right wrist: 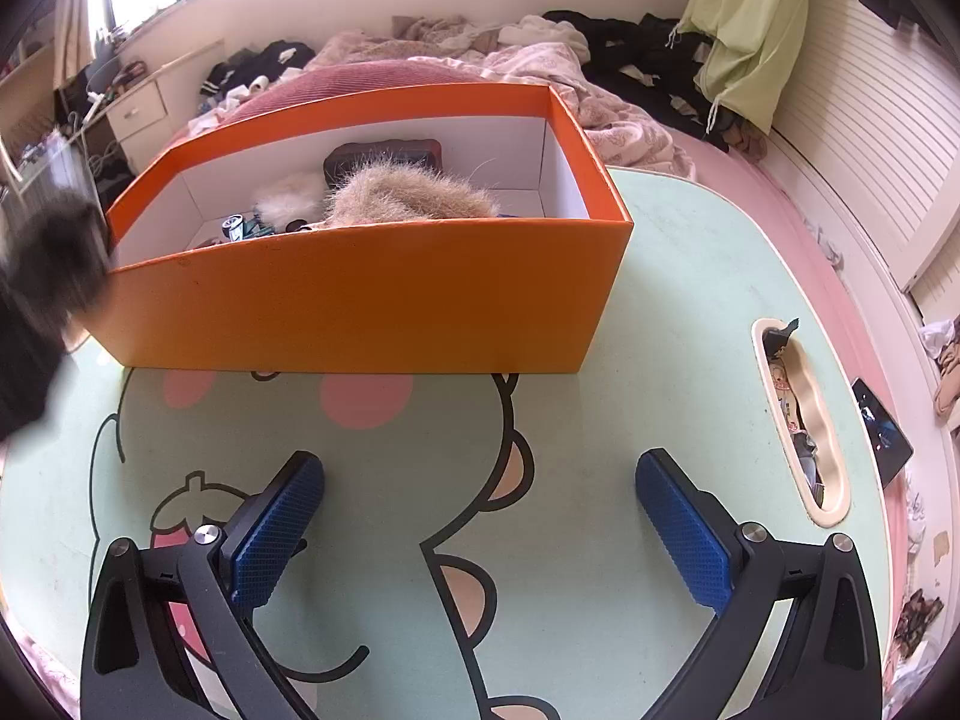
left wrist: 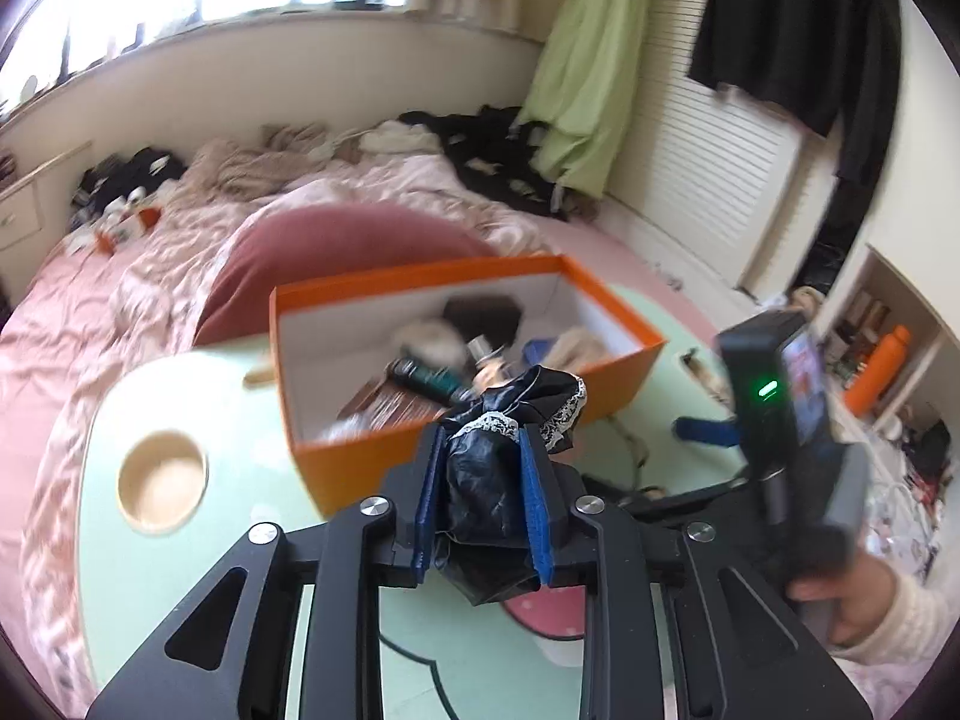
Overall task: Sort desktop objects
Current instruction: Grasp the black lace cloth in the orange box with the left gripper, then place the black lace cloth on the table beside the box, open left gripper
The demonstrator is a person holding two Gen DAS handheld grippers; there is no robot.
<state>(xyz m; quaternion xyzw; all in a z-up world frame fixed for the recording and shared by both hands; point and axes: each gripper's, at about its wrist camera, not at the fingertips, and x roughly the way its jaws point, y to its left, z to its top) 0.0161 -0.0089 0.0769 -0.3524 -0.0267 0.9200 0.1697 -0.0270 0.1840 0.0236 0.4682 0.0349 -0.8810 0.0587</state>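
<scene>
Left wrist view: left gripper (left wrist: 483,480) pinching black lace-trimmed cloth (left wrist: 492,468), carried over table's (left wrist: 180,600) far edge for orange box (left wrist: 336,462); right gripper (right wrist: 480,516) spread, empty.

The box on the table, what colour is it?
Orange outside, white inside; the box shows best in the right wrist view.

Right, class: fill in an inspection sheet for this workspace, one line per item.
Surface: mint-green lap table with cartoon print, on a bed.
Job's things: open orange cardboard box holding a tan furry item and small bottles; black lace-trimmed fabric bundle.
Clutter: scraps in the table's side slot.
Grippers: left tongs clamp the bundle near the box; right tongs open, empty.
Cables: nothing seen.
Surroundings: pink bedding, scattered clothes, hanging green garment.
</scene>
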